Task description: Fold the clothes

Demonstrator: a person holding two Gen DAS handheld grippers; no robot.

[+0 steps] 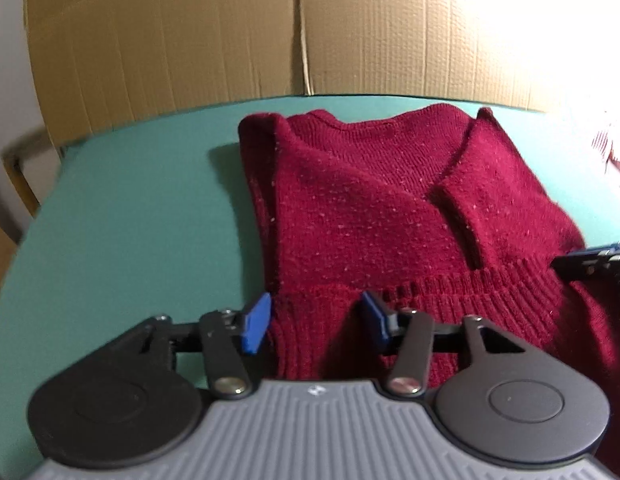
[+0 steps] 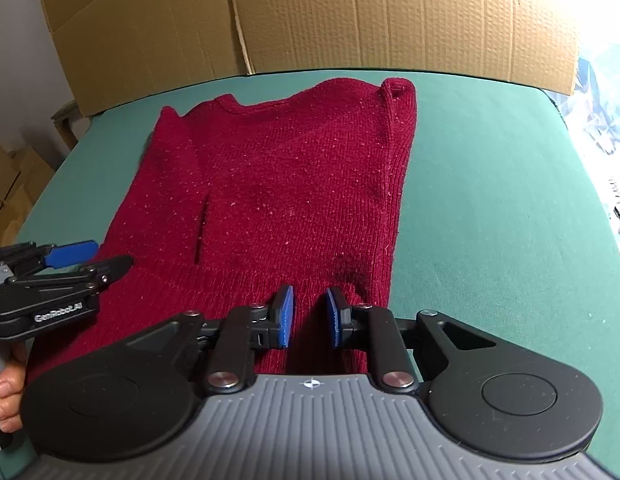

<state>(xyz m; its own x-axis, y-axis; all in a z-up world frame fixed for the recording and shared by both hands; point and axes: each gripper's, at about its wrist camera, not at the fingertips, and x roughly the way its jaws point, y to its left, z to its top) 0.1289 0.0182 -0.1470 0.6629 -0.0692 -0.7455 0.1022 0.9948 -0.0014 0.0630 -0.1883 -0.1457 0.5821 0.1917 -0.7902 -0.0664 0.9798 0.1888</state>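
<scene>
Dark red knit sweater (image 1: 373,208) lies flat just ahead of both grippers, sleeves folded in, hem nearest, likely set for the bottom-up fold. Left gripper (image 1: 315,326) spread, hem corner between its blue pads, not pinched. Right gripper (image 2: 308,317) pinches the hem's other corner. Green worktop (image 2: 489,200); brown cardboard boxes (image 1: 190,32) behind.

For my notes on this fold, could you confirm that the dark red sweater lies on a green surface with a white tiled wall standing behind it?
Not quite: nothing tiled stands behind. The dark red sweater does lie on the green surface, but what stands behind it is brown corrugated cardboard, as the right wrist view shows, creases and all; the left wrist view shows the same.
</scene>
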